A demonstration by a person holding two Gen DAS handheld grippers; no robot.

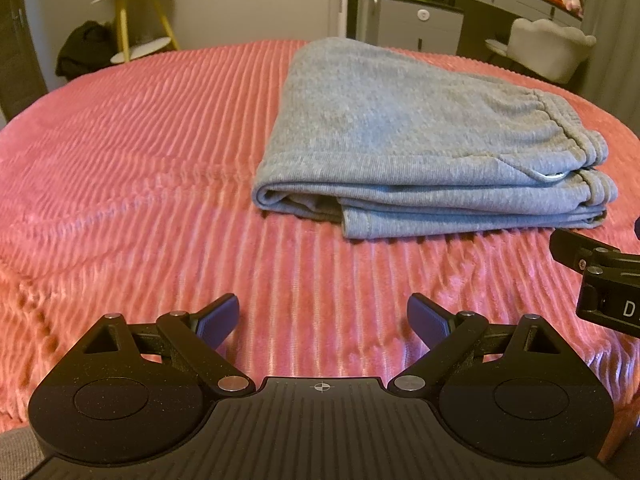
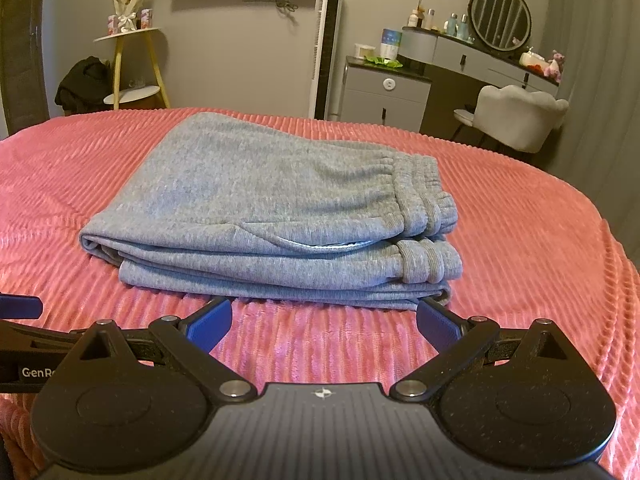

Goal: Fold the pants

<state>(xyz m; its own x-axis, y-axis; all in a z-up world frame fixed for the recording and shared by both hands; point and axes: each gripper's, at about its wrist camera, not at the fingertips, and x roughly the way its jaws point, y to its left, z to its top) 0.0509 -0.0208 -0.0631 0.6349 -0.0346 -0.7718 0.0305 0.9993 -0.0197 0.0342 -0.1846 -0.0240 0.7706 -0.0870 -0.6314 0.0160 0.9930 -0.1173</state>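
Right up against my left wrist camera sits the left gripper (image 1: pixel 323 322), fingers (image 1: pixel 218 320) spread wide with nothing between them, only pink ribbed bedspread (image 1: pixel 140 160) showing through the gap. Same story on my other camera: the right gripper (image 2: pixel 324 326) is spread just as wide and grips nothing, its blue pads parked over the bedspread.

Pants (image 2: pixel 264 208) are the grey sweatpants, already folded into a thick stacked bundle lying flat on the bed. From the right gripper they sit straight ahead, with the near edge of the bundle just beyond the fingertips. I can't tell if the right-hand fingertip is brushing the bottom layer or is only very close to it. The elastic waistband (image 2: pixel 420 188) is ahead and to the right of those fingers, the rounded fold ahead and to the left.

From the left gripper, the pants (image 1: pixel 400 132) are ahead and off to the right, clearly apart from its fingers, with a strip of bedspread between them. The waistband is on the far right of the bundle from here too. Part of the other gripper pokes into the right edge of this view, beside the bundle's near right corner.

Beyond the bed, ahead of both sets of fingers, I can see a yellow-legged side shelf (image 2: pixel 132 64), a grey cabinet (image 2: pixel 384 96) and a pale chair (image 2: pixel 516 116) by a vanity.
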